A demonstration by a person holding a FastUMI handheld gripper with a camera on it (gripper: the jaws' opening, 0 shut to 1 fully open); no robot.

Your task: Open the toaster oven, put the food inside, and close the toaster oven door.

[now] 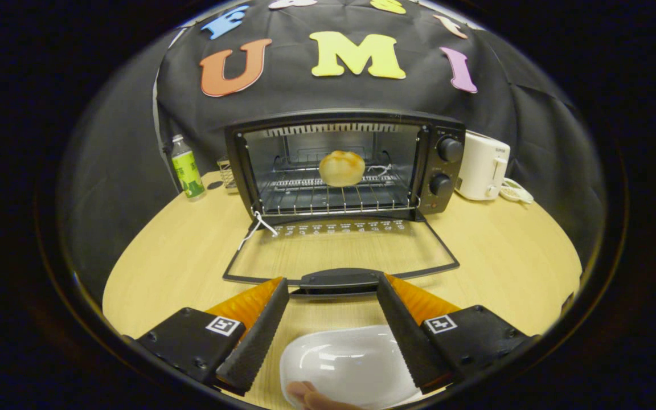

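Note:
The black toaster oven [442, 171] stands at the back of the wooden table with its glass door [339, 250] folded down flat toward me. A round golden bun [342, 168] rests on the wire rack [333, 196] inside. My gripper [332, 285] is open, with the door's black handle [339, 281] lying just ahead of and between its fingertips. Neither finger touches the handle. An empty white dish [345, 364] lies on the table below and between the fingers, with a person's fingertip [305, 394] at its near rim.
A green-labelled bottle [187, 168] stands left of the oven, with a small wire holder [226, 172] beside it. A white appliance [482, 166] sits right of the oven. Bare table [510, 256] stretches on both sides of the lowered door.

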